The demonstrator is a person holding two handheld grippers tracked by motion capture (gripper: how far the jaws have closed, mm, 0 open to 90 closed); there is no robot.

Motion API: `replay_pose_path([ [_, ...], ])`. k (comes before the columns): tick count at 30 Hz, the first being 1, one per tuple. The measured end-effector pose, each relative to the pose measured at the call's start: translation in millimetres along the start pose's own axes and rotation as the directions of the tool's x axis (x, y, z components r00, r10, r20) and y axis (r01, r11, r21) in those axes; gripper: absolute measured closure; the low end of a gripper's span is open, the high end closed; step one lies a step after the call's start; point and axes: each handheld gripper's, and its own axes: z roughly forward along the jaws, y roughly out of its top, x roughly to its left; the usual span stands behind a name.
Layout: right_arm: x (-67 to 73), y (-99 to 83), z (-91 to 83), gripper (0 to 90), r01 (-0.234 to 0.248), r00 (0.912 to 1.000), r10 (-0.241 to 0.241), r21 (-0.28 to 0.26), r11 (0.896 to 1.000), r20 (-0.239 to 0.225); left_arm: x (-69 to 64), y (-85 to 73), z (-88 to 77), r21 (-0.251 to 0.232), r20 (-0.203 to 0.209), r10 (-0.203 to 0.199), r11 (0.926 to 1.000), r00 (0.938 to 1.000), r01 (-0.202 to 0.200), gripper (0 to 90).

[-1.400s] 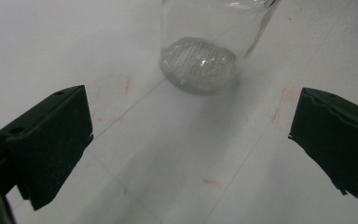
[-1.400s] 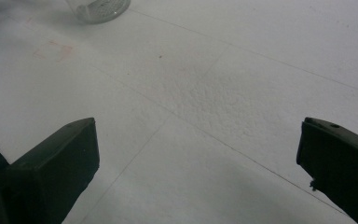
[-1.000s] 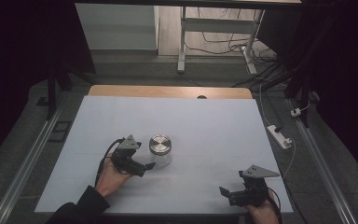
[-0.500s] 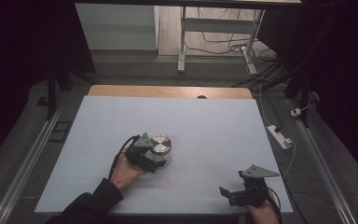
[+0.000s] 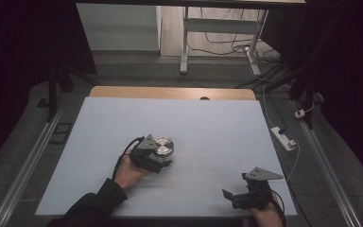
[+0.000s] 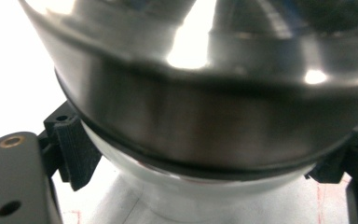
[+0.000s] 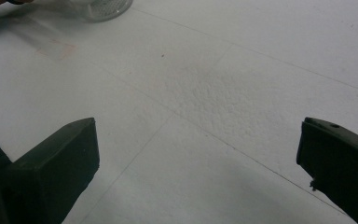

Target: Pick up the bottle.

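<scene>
Left gripper (image 5: 163,162) moved onto jar (image 5: 164,146), fingers just clenched on it; right gripper (image 5: 236,198) unmoved, fingers released.

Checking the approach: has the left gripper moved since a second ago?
Yes. The left gripper slid rightward across the table to the jar, and its jaws have just closed on it.

The high view looks forward and down from above the near edge of the white surface (image 5: 217,123), taking in all of it and the floor beyond. The left gripper view sits very close behind a jar (image 6: 205,93) with a metal lid, looking along the left tool (image 5: 163,163), so the jar blurs. The right gripper view looks low across the bare surface from the right tool (image 5: 231,198) at the near right, toward the jar's glass base (image 7: 102,9) far off; all 3 views share the jar.
</scene>
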Motion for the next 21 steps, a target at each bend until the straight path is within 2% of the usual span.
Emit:
replay_pose_path([
  [10,-0.3,-0.2,-0.5,0.0,0.001,1.0,-0.001,-0.005,1.0,-0.004,-1.5,3.1,-3.4,0.022,-0.014,-0.02,0.9996,0.9997,0.02,15.3],
  [12,-0.3,-0.2,-0.5,0.0,0.001,1.0,-0.001,-0.005,1.0,-0.005,-2.2,4.1,-5.8,0.016,-0.023,-0.014,0.9998,0.9996,0.014,15.2],
  [21,-0.4,-0.3,-0.8,0.0,0.003,1.0,-0.003,-0.009,1.0,-0.007,-6.9,12.2,-24.8,-0.017,-0.004,-0.012,0.9998,0.9999,0.012,15.3],
])
